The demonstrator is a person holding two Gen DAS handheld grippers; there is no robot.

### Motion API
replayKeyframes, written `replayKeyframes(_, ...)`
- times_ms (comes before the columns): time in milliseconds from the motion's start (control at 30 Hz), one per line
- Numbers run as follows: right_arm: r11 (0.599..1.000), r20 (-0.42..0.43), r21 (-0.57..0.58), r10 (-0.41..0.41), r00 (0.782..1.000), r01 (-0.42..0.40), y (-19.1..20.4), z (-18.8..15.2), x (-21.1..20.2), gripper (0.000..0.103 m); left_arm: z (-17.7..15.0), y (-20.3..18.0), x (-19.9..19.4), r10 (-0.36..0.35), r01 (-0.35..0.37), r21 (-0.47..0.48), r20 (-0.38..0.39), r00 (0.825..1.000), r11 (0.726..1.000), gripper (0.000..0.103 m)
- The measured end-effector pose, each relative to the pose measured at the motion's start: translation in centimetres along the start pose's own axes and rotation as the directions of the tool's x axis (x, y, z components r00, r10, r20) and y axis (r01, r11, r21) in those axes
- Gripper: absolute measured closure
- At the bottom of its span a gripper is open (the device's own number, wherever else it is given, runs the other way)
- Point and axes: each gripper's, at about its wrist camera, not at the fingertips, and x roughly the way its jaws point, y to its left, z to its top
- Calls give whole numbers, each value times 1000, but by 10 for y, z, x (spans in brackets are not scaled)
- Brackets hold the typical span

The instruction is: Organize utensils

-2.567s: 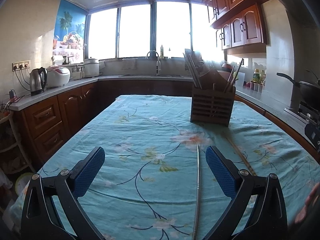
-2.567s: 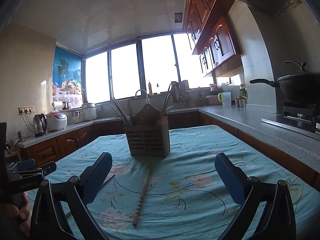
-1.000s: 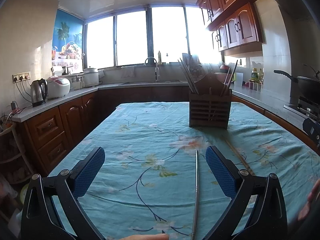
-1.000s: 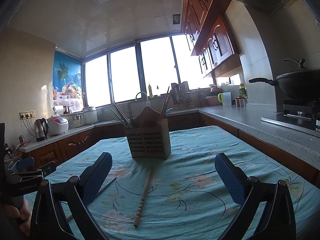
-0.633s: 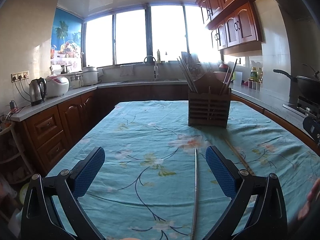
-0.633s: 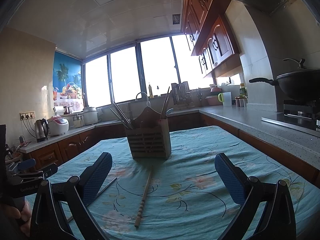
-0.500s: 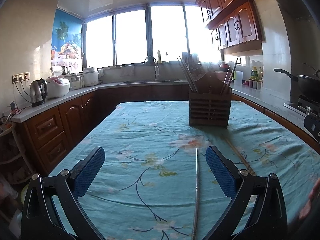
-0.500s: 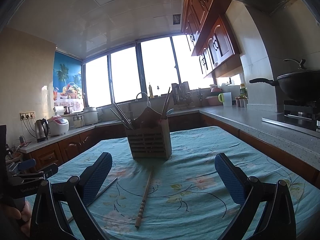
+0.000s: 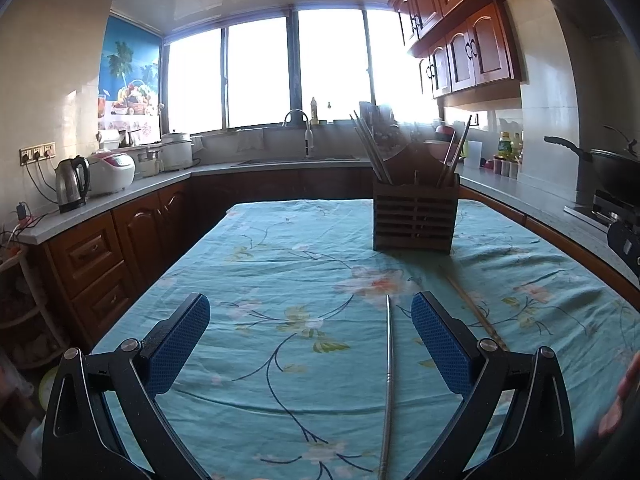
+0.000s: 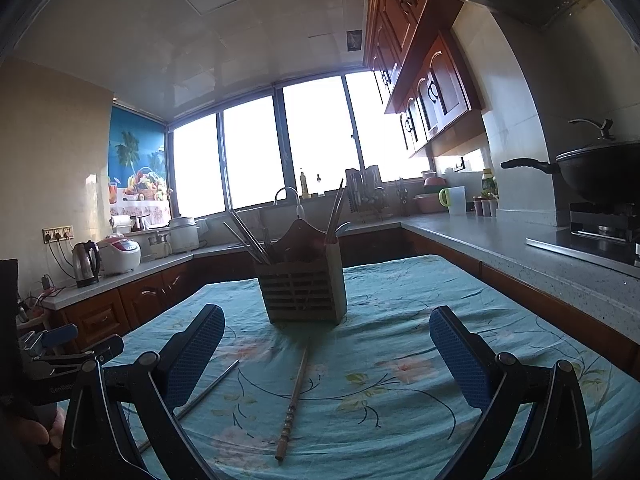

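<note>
A slatted wooden utensil holder (image 9: 414, 218) (image 10: 302, 290) stands upright far along the table, with several chopsticks leaning out of it. A single metal chopstick (image 9: 388, 380) (image 10: 200, 398) lies on the teal floral tablecloth (image 9: 280, 280), between the fingers of my open left gripper (image 9: 310, 340) and nearer the right one. A wooden chopstick (image 10: 294, 398) (image 9: 474, 314) lies lengthwise between the fingers of my open right gripper (image 10: 326, 350), left of the midline. Neither gripper holds anything. The left gripper's body appears at the left edge of the right wrist view.
Dark wood cabinets and a grey counter (image 9: 120, 196) run around the table. A kettle (image 9: 72, 184) and rice cooker (image 9: 114, 172) stand on the left, a sink tap (image 9: 298, 120) by the window, a black wok (image 10: 600, 170) on the stove at right. A hand (image 9: 624, 396) shows at the right edge.
Both grippers have hardly shifted; the views tilted up and drifted slightly. Both chopsticks still lie where they were and both grippers stay open.
</note>
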Motion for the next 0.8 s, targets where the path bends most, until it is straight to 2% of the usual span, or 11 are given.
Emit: replayKeyframes(800, 1000, -10, 13, 1, 1000, -1, -2, -1, 6, 0, 1, -3, 11, -27, 27, -2, -34, 999, 1000, 0)
